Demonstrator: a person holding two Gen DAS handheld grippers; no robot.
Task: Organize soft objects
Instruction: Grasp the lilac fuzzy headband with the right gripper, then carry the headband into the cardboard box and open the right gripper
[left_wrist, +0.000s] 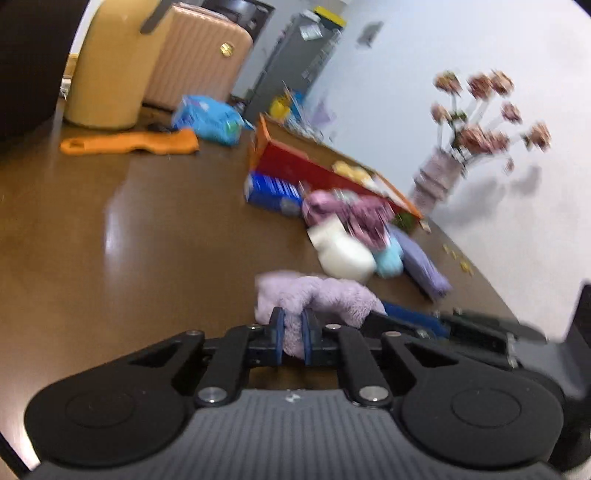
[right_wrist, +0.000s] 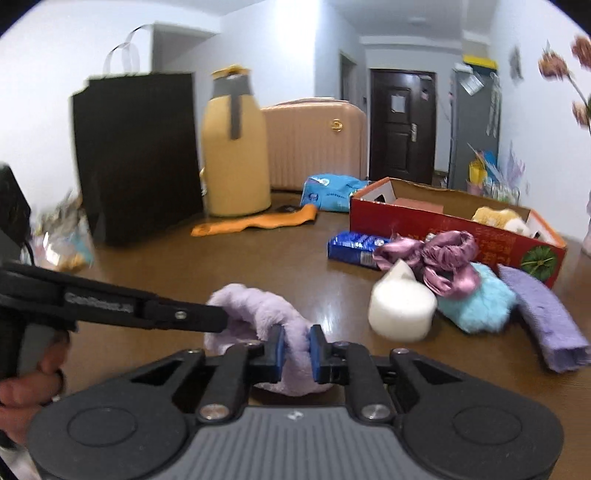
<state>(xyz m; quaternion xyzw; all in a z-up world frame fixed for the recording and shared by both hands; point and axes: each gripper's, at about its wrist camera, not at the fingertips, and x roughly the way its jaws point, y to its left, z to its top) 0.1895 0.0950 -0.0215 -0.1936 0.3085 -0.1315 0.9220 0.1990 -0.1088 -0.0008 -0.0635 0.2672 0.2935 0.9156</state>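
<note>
A fluffy lilac cloth lies on the brown table just ahead of both grippers. My left gripper is shut on one end of it, blue pads pinching the plush. My right gripper is shut on the other end; in that view the left gripper reaches in from the left, gripping the cloth's far fold. Beyond lie a white foam block, a mauve satin scrunchie, a turquoise fluffy item and a purple sponge strip.
A red cardboard box with yellow plush inside stands at the right. A blue pack, an orange sock, a blue wipes pack, a yellow flask, a black bag and a pink suitcase stand farther back.
</note>
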